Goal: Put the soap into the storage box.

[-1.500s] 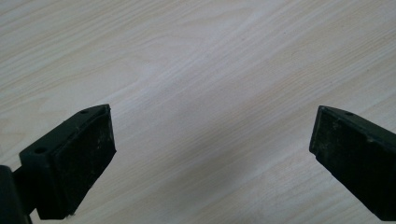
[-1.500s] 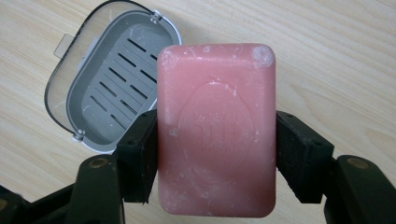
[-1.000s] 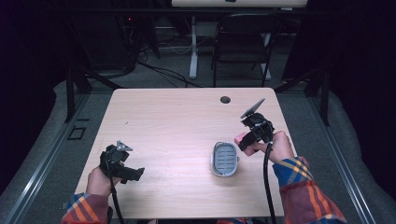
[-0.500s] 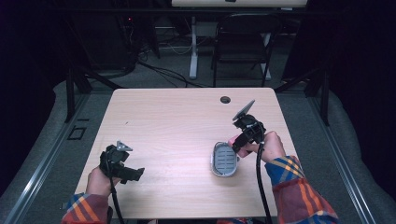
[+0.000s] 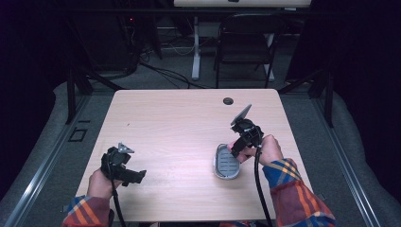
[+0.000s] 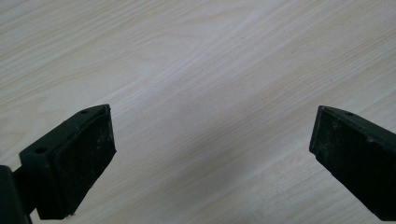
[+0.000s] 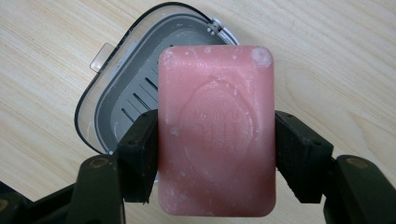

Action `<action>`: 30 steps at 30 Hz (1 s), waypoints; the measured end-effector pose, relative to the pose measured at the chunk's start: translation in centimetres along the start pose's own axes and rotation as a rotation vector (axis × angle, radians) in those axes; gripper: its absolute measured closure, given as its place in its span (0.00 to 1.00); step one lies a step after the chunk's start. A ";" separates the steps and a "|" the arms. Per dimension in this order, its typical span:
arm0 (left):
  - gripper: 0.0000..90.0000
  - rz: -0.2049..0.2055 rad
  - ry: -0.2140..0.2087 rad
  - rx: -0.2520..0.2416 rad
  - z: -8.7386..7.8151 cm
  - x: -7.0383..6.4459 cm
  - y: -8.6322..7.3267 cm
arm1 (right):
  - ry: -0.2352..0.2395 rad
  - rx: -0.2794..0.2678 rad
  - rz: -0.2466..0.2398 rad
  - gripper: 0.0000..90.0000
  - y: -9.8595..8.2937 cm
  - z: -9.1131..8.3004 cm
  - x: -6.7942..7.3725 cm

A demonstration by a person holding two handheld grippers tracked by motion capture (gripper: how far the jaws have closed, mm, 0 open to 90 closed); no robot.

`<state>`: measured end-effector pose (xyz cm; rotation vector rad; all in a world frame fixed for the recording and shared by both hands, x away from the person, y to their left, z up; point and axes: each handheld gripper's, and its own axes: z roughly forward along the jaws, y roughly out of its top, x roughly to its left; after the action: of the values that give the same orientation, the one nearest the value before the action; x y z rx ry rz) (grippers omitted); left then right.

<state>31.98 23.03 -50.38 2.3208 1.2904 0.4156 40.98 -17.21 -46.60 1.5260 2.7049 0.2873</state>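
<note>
Leftward and toward the person the right gripper (image 5: 238,147) had travelled across the last second, from a spot well to the right of the soap dish (image 5: 226,162) to one at the dish's upper right rim. Its jaws were clenched on a pink soap bar (image 7: 216,130), one pad pressed against each long side, and in the right gripper view the bar hung above the grey slotted tray of the dish (image 7: 126,98), covering most of it. Whether the bar touched the tray could not be told. Near the front left of the wooden table (image 5: 179,118) the left gripper (image 5: 124,166) sat in the same place in all three high views, jaws spread wide over bare wood with nothing between them. Judging by this shift, the carry seemed nearly over and the bar was lined up with its dish; what remained looked like lowering it onto the slots and letting go, with a risk of it landing askew on the rim
</note>
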 end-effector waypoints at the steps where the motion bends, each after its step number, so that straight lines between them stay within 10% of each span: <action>1: 0.00 0.000 0.000 0.000 0.0 0.0 0.0 | -0.003 0.000 0.005 0.41 0.0 0.1 0.1; 30: 0.00 0.001 -0.005 0.002 0.0 0.0 0.0 | -0.073 0.051 -0.013 0.41 1.6 2.2 2.2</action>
<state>31.98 23.02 -50.38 2.3230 1.2875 0.4093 41.47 -14.17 -48.34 1.4993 2.6847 0.1600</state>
